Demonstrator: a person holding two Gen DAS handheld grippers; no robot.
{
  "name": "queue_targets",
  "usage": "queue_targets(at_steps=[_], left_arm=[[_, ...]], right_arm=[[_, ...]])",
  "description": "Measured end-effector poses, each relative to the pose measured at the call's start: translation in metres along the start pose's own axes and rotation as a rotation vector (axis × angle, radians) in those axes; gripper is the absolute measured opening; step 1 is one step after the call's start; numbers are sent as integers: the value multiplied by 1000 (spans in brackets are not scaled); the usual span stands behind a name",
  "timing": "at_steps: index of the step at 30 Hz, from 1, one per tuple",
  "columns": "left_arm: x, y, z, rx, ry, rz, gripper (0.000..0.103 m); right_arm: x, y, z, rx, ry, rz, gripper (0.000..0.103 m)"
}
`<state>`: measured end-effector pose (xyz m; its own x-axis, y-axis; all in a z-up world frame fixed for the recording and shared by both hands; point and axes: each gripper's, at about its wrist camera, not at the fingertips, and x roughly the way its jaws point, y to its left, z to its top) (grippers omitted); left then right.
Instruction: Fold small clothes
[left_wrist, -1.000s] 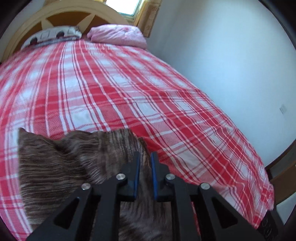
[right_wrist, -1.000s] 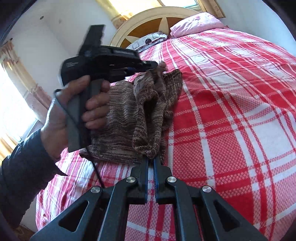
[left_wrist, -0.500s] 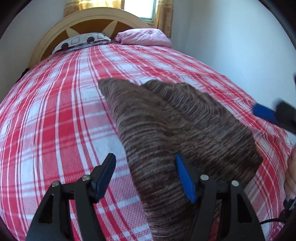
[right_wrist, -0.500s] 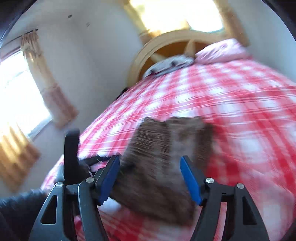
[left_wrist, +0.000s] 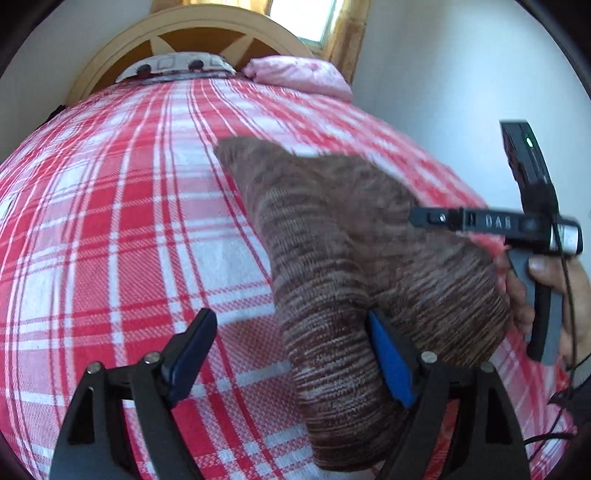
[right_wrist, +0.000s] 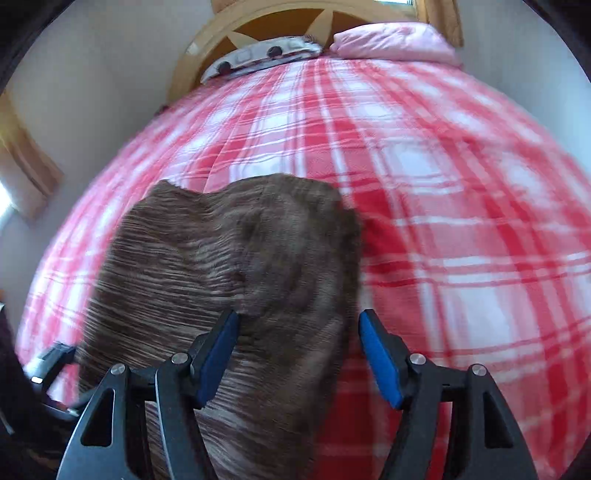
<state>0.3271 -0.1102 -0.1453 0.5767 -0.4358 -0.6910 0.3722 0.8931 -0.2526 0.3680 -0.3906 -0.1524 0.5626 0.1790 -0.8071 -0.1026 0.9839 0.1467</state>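
So the brown striped knit garment (left_wrist: 354, 266) is lying folded on the red-and-white plaid bedspread (left_wrist: 110, 229), sitting around 5 o'clock in the left wrist view and 7 o'clock in the right wrist one (right_wrist: 229, 280). The left gripper (left_wrist: 291, 354) has its blue-padded fingers spread wide with nothing pinched between them; the garment's near end runs down between them, right against the right-hand pad. The right gripper (right_wrist: 299, 354) is spread wide too, hovering over the garment's near edge, gripping nothing. In the left view the right hand (left_wrist: 554, 295) shows at 3 o'clock, wrapped around its gripper's handle, just beside the cloth. Up at 12 o'clock there's a pink pillow (right_wrist: 395, 40), a patterned pillow (right_wrist: 258, 55) and a wooden headboard (left_wrist: 192, 33). The right view is a bit blurry.
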Motion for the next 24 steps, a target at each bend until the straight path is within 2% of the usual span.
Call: queue_targets(at_steps=[3, 5, 7, 8, 9, 11, 12, 15, 17, 20, 24], left_arm=[[-9, 4, 6, -42, -48, 10, 85], [-6, 5, 4, -41, -30, 54, 85], [-1, 5, -3, -46, 1, 65, 86], [2, 5, -6, -46, 20, 73, 86], [2, 3, -8, -46, 28, 73, 86], [1, 1, -13, -44, 30, 86, 89], [2, 0, -15, -40, 31, 88, 90], [-3, 4, -20, -66, 16, 85, 90], [-8, 12, -24, -108, 10, 54, 90], [-11, 12, -25, -116, 5, 39, 92], [-12, 11, -25, -113, -6, 42, 92]], right_arm=[[-20, 21, 8, -83, -96, -3, 68], [-27, 35, 14, -110, -129, 10, 68], [-23, 57, 21, -163, -137, 68, 68], [-18, 75, 25, -214, -129, 107, 68], [-16, 88, 26, -254, -126, 107, 68], [1, 120, 28, -359, -113, 25, 68], [12, 130, 31, -372, -95, 28, 68], [62, 153, 35, -384, 33, -3, 68], [73, 161, 34, -397, 27, 46, 68], [68, 160, 35, -396, 16, 38, 68], [21, 129, 22, -322, -61, 57, 68]])
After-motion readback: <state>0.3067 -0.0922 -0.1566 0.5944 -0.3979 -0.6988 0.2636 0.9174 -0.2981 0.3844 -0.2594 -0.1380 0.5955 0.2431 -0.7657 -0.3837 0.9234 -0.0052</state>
